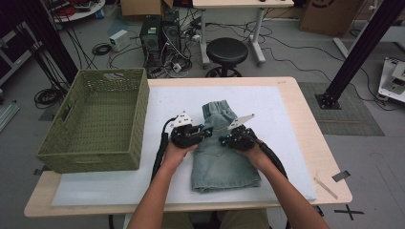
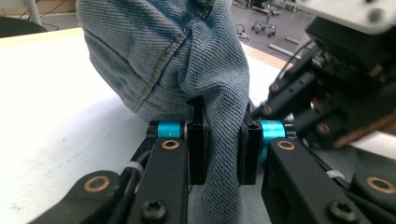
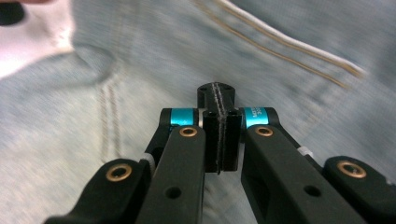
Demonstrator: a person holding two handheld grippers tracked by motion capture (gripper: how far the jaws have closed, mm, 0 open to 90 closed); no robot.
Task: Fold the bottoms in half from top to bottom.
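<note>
One pair of folded denim shorts (image 1: 220,152) lies on the white mat (image 1: 267,102) in the middle of the tabletop (image 1: 305,124), with one green woven basket (image 1: 98,119) to its left. Two tongs meet over the shorts. The left tongs (image 2: 219,140) are clamped on a raised fold of the denim. The right tongs (image 3: 220,135) are pressed together, with no cloth visible between their pads, just above the fabric.

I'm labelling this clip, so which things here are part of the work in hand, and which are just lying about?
In the job:
- folded denim shorts
- left hand-held gripper, clamped on a fold of the denim
- right hand-held gripper, jaws shut, above the denim
- white mat under them
- green woven basket, possibly

Lying about:
- black stool
- computer tower
- floor cables
</note>
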